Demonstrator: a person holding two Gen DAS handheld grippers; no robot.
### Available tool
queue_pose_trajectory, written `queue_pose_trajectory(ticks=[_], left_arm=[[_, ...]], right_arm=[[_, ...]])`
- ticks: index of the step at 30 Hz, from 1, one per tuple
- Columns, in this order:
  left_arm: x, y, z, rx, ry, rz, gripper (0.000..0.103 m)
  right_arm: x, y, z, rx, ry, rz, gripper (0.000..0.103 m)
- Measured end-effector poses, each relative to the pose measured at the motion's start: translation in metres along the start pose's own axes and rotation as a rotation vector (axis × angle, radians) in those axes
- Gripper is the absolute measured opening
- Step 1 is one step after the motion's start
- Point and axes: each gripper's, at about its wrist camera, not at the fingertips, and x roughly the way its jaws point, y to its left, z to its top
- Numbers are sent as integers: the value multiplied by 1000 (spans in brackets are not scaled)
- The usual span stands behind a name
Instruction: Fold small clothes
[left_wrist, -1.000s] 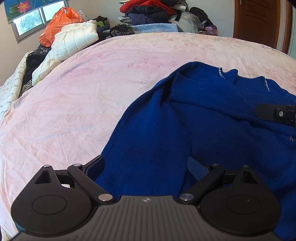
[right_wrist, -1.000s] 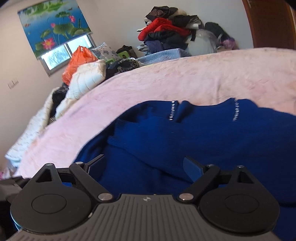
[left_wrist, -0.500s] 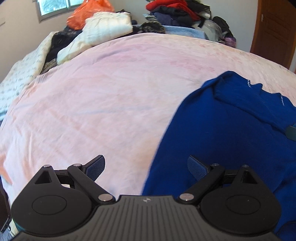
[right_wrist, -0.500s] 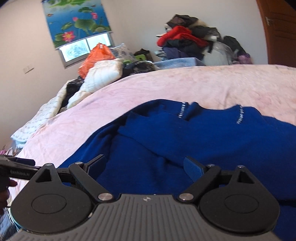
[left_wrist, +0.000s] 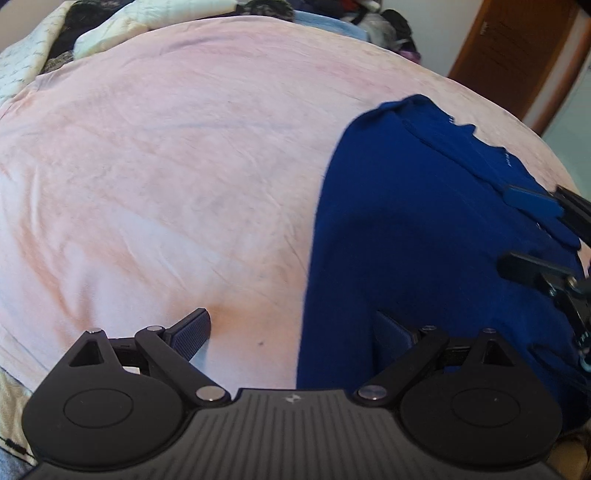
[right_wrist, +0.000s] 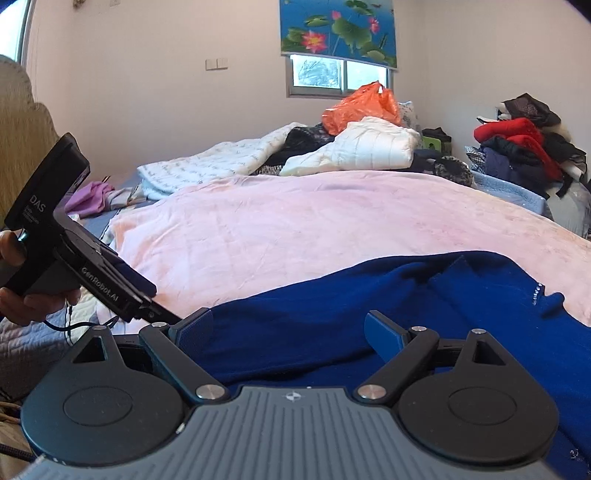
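A dark blue knit sweater (left_wrist: 424, 229) lies spread on the pink blanket (left_wrist: 166, 184); small beads (right_wrist: 537, 291) trim its neckline. My left gripper (left_wrist: 291, 328) is open above the sweater's left edge, one finger over blanket, the other over knit, with nothing pinched. My right gripper (right_wrist: 290, 330) is open low over the sweater (right_wrist: 332, 325), with nothing between its pads. In the left wrist view the right gripper (left_wrist: 532, 232) reaches in from the right over the sweater. The left gripper's body (right_wrist: 92, 273) shows at the left of the right wrist view, held by a hand (right_wrist: 22, 302).
White quilts (right_wrist: 354, 151), an orange bag (right_wrist: 362, 103) and a heap of clothes (right_wrist: 524, 147) crowd the bed's far side. A wooden door (left_wrist: 509, 55) stands at the back right. A headboard (right_wrist: 26, 140) rises at the left.
The left gripper has slid left, from over the sweater's body to its left edge. The right gripper has rolled and swung left, so the window wall and left gripper now show.
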Motion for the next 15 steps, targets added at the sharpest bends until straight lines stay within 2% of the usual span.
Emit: queue_pose_trajectory(ticks=[4,5,7,8,10,12,15], left_arm=[[-2,-13,-6,83,6,-54,58],[-2,-17,-8,103,11,-61,55],[0,-24,-9,134,14,-61,38],[1,-25,-8,135,14,-59,32],[1,-21,-5,99,20,-67,6],[0,-15,-1,49,16,-64,5],[-8,-15,5,51,-27,-24,4]], right_arm=[[-2,-1,0,7,24,-14,92],[-3,-2,0,18,26,-15,92],[-3,-8,-2,43,28,-20,92],[-3,-9,-3,52,29,-26,92],[-2,-12,-5,65,33,-35,92],[-2,-12,-6,70,32,-37,92],[-3,-13,-7,73,34,-41,92]])
